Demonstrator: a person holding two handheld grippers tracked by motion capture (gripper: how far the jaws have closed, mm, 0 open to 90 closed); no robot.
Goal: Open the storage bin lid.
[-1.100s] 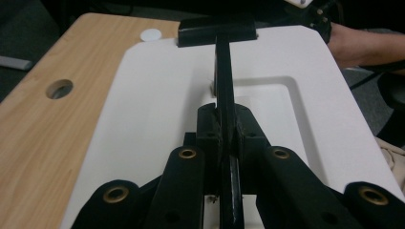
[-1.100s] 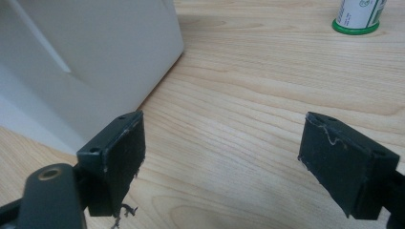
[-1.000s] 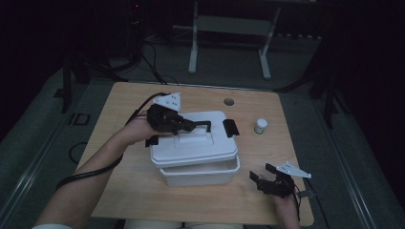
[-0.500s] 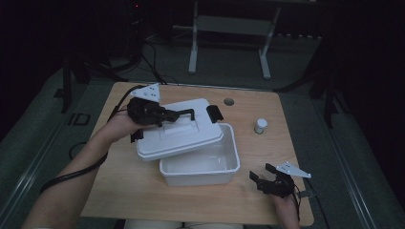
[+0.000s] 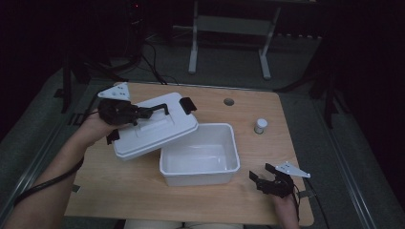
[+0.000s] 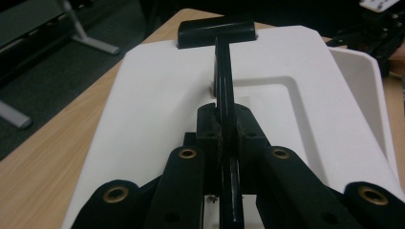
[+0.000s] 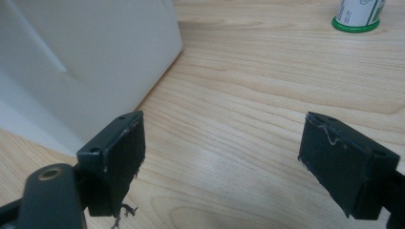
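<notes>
Lid off the box, held tilted in the left claw; right claw idle and wide.

Left claw [image 5: 143, 113] clamped on the black handle [image 6: 224, 90] of the white lid [image 5: 155, 126], which hangs tilted over the left rim of the open white storage box [image 5: 200, 155]; black latch [image 5: 187, 105] at the lid's far end. Box sits mid tabletop [image 5: 143, 191], inside bare. Right claw [image 5: 261, 179] rests at the near right corner, jaws spread wide over bare wood, just beside the box's corner [image 7: 90, 62]. Small white bottle [image 5: 260, 126] with a green base stands right of the box, apart from it. Round hole [image 5: 229, 101] in the tabletop near the far edge.
</notes>
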